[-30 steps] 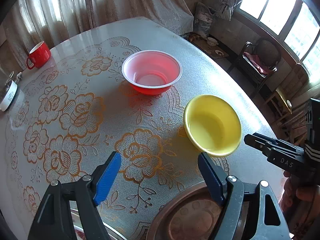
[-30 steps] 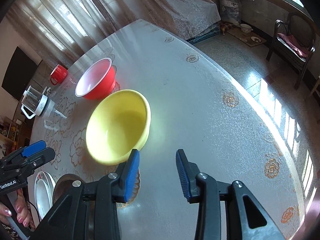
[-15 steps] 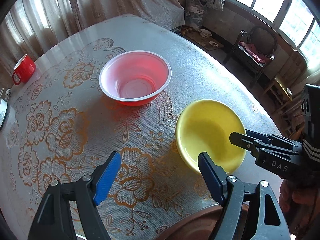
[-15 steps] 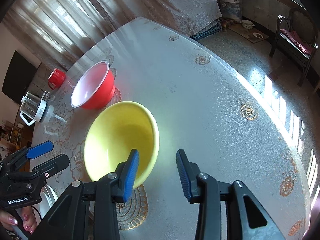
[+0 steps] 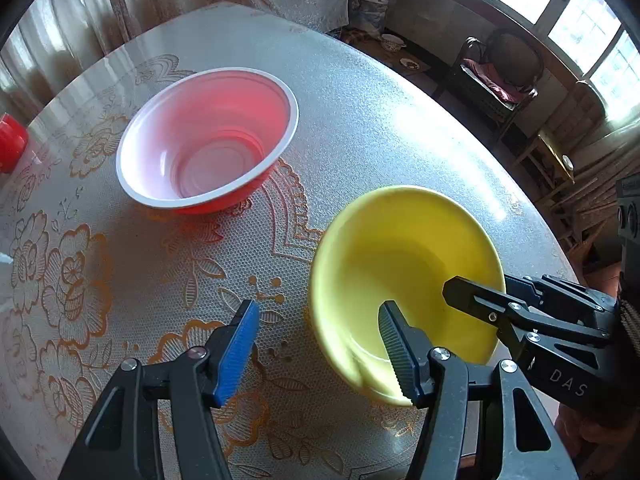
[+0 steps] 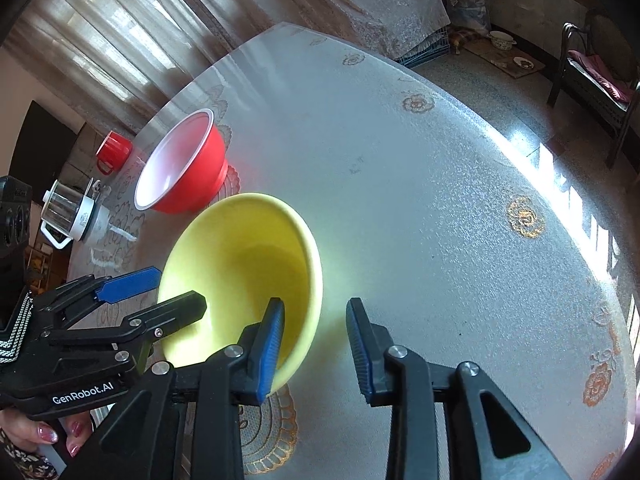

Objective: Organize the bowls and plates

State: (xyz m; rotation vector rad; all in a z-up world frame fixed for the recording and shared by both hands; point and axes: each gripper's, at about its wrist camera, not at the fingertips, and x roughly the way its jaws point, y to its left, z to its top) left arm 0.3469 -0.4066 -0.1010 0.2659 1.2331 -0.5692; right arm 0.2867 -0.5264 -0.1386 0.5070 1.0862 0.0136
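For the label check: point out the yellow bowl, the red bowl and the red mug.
yellow bowl [image 5: 400, 256]: left wrist view, inner wall.
red bowl [image 5: 216, 136]: left wrist view, pale inside.
red mug [image 6: 116, 148]: right wrist view, outer side.

Two bowls on the table [image 6: 400, 168]: one red bowl [image 5: 208, 140], one yellow bowl [image 5: 404, 280]. One red mug [image 6: 114, 150], one clear jug [image 6: 70, 212]. Two tools in play: left tool [image 5: 316, 344], right tool [image 6: 316, 344].

Pale lace curtains [image 6: 132, 36] hang behind the round table [image 6: 420, 200], which has a flower-pattern cover. Bright windows [image 5: 580, 20] are on the right, a dark chair [image 5: 500, 68] with red cushion below them. Sunlight falls on the stone floor [image 6: 500, 92].
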